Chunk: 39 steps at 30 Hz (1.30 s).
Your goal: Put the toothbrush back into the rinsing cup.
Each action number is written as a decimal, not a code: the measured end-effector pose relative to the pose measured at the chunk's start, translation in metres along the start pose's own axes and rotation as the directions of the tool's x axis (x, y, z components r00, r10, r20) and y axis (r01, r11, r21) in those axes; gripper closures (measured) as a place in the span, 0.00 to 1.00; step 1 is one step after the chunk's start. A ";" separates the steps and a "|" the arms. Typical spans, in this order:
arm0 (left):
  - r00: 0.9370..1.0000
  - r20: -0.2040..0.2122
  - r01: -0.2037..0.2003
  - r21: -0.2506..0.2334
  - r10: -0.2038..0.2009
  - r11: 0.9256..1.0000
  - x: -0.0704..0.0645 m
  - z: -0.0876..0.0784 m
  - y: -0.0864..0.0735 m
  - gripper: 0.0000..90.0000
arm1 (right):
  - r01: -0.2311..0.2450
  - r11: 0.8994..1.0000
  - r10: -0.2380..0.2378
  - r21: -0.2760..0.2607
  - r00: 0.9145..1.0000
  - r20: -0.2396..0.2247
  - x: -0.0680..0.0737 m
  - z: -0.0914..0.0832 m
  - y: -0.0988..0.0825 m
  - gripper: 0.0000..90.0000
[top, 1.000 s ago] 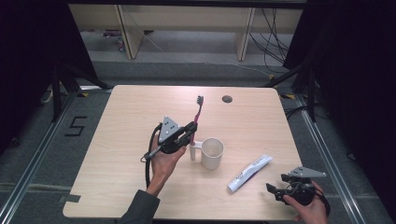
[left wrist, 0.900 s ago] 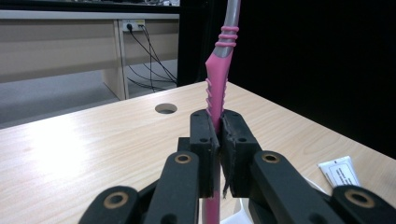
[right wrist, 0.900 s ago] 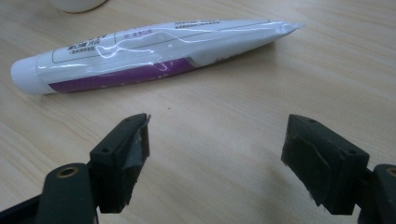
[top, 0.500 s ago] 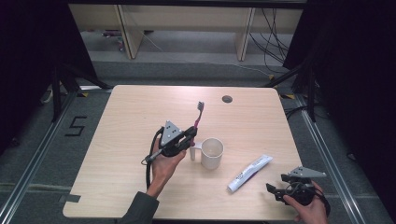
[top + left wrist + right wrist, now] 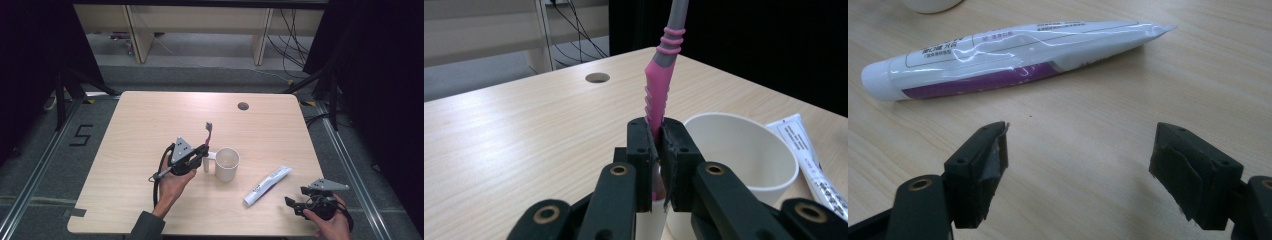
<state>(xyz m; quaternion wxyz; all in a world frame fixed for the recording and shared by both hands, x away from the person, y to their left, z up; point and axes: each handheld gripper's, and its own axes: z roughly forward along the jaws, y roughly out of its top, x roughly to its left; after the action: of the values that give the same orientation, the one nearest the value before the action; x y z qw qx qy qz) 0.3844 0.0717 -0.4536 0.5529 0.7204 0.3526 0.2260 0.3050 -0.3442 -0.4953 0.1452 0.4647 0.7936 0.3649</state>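
Left gripper view: left gripper clamped on pink-and-grey plastic toothbrush handle, beside white paper cup. Right gripper jaws apart, short of white-and-purple toothpaste tube.

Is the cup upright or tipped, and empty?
Upright and, as far as visible, empty: the white cup stands on its base, mouth up; the left gripper view shows a bare inner wall.

Off-task items on the wooden table

Toothpaste tube lying flat – white, purple-banded – right of the cup; round hole near far edge.
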 end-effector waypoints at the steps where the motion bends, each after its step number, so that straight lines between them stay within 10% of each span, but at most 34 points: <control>1: 1.000 0.000 0.001 0.010 -0.001 1.000 0.001 -0.001 -0.003 0.92 | 0.016 1.000 -0.016 -0.001 1.000 0.016 -0.001 -0.001 0.000 0.26; 15: 1.000 0.005 0.000 0.037 0.000 0.999 0.002 -0.001 -0.010 0.88 | -0.021 0.999 0.020 0.028 0.999 0.031 0.002 -0.003 0.000 0.26; 29: 1.000 -0.018 0.024 0.034 -0.023 0.999 -0.001 -0.018 -0.001 0.44 | -0.014 1.000 0.013 0.023 1.000 0.026 0.002 -0.003 0.001 0.26; 39: 1.000 0.004 0.030 0.060 -0.030 0.998 -0.007 -0.032 0.000 0.35 | -0.013 1.000 0.013 0.022 1.000 0.024 0.001 -0.003 0.001 0.26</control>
<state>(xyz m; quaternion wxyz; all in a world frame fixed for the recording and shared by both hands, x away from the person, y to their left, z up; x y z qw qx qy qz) 0.3568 0.0873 -0.4443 0.5353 0.7318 0.3686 0.2051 0.3030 -0.3441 -0.4928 0.1473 0.4758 0.7927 0.3515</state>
